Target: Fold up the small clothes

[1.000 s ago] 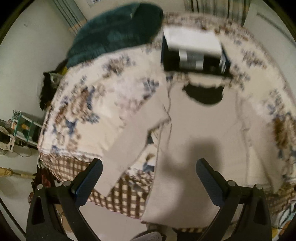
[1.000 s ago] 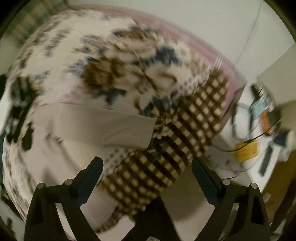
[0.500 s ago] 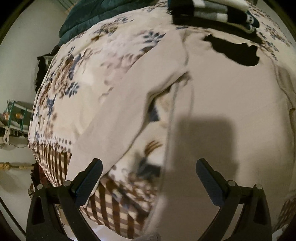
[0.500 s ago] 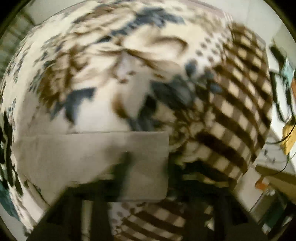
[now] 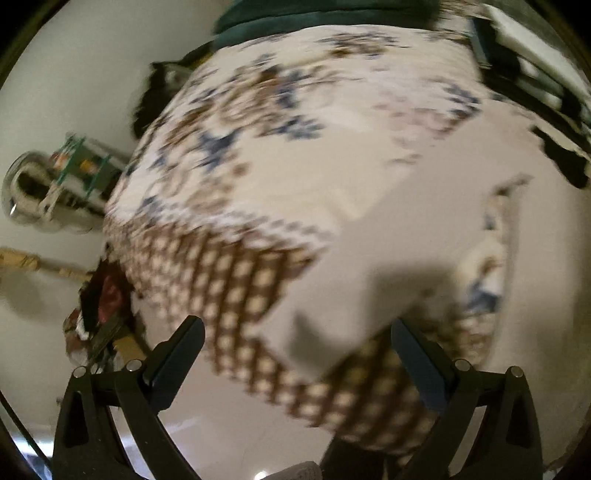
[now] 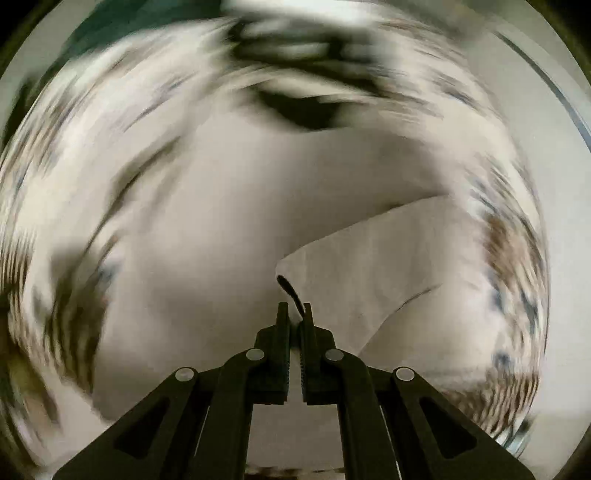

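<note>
A beige long-sleeved shirt (image 5: 424, 229) lies flat on a bed with a floral and checked blanket (image 5: 258, 129). In the left wrist view its left sleeve end (image 5: 332, 325) lies between the fingers of my open, empty left gripper (image 5: 295, 347), near the bed's edge. In the right wrist view my right gripper (image 6: 294, 314) is shut on the cuff of the right sleeve (image 6: 369, 266), which is lifted and drawn over the shirt's body (image 6: 221, 221). The dark neck opening (image 6: 303, 110) shows at the top. That view is heavily blurred.
A stack of folded clothes (image 5: 535, 66) and a dark green blanket (image 5: 314, 14) lie at the far side of the bed. Clutter stands on the pale floor (image 5: 55, 92) to the left of the bed (image 5: 55, 192). The bed's checked edge (image 5: 240, 295) drops off near my left gripper.
My right gripper has shut on the right sleeve cuff and swung it over the shirt. My left gripper has moved left and down to the left sleeve end, still open.
</note>
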Demonstrator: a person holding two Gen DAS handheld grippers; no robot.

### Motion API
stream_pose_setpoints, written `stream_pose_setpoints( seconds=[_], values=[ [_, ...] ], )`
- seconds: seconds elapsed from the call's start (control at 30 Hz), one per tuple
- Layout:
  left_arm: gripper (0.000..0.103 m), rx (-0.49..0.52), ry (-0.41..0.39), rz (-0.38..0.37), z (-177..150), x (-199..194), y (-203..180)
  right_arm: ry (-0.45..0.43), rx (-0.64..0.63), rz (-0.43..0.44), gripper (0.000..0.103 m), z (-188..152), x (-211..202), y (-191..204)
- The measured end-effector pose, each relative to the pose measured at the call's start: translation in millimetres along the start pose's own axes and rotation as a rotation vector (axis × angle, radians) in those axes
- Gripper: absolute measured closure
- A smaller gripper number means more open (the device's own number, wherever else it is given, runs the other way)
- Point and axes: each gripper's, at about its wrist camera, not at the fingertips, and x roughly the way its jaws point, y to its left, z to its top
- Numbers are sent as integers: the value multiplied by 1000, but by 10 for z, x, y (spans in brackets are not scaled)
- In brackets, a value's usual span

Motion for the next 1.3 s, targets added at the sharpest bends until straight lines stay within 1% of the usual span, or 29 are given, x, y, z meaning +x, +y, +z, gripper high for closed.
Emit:
stream_pose_setpoints(
  seconds=[0.07,0.13,0.2,0.27,0.3,0.33,0.37,0.4,0.43,0.47,0.5,0.57,0.63,0.67,0.73,0.77,0.83,0.87,0.9,0.93,0.97,1.0,1.03,1.1,1.13,1.2,1.23,1.27,1.3],
  values=[
    [0,-19,11,31,-55,77,171,54,-129,6,99,-143,170,587],
    [0,-42,37,47,-112,191,330,100,-188,11,99,-249,358,888],
    [0,-74,66,44,-167,310,461,146,-236,10,99,-377,550,1039],
    [0,-98,95,35,-213,429,540,183,-238,10,97,-420,666,1070],
    [0,-114,104,22,-234,465,580,206,-218,32,95,-402,705,1007],
    [0,-142,119,-10,-253,520,638,224,-192,61,88,-371,742,912],
    [0,-172,133,-40,-266,569,689,251,-122,133,80,-300,739,742],
    [0,-204,147,-73,-282,604,729,262,-65,180,61,-254,735,601],
    [0,-249,165,-118,-298,657,781,267,-15,219,48,-199,735,424],
    [0,-313,190,-165,-340,725,861,256,64,258,46,-144,684,169],
    [0,-361,212,-196,-377,783,897,249,102,258,46,-114,656,2],
    [0,-470,265,-277,-447,971,972,245,148,228,46,-61,620,-334],
    [0,-539,309,-339,-468,1141,993,239,187,195,46,-14,628,-640],
    [0,-575,335,-383,-467,1256,972,243,205,178,46,-16,665,-797],
    [11,-610,364,-438,-445,1415,900,260,241,158,46,8,734,-1045],
    [18,-614,374,-469,-412,1505,827,275,282,160,46,16,784,-1208],
    [39,-588,364,-450,-341,1539,714,294,333,164,46,31,844,-1401],
    [49,-553,332,-420,-290,1494,644,305,366,162,46,38,876,-1535],
    [72,-526,313,-392,-262,1444,597,309,383,161,46,38,892,-1658],
    [93,-495,282,-345,-235,1345,557,315,400,159,46,68,889,-1818],
    [98,-484,255,-325,-226,1258,545,319,411,155,46,110,884,-1991],
    [102,-467,224,-304,-222,1152,532,321,417,143,46,134,878,-2075],
    [102,-449,198,-291,-228,1051,530,324,424,140,46,141,871,-2180],
    [102,-390,132,-238,-229,762,471,329,429,140,46,31,833,-2333],
    [102,-355,99,-221,-211,609,429,332,428,142,46,48,816,-2446],
    [102,-251,11,-197,-174,249,250,330,435,148,46,34,767,-2596],
    [102,-199,-25,-205,-148,105,176,329,442,153,46,44,736,-2724],
    [102,-129,-70,-231,-121,-121,6,328,450,157,46,21,702,-2838],
    [102,-69,-98,-254,-98,-288,-164,326,455,160,46,-69,638,-2866]
  ],
)
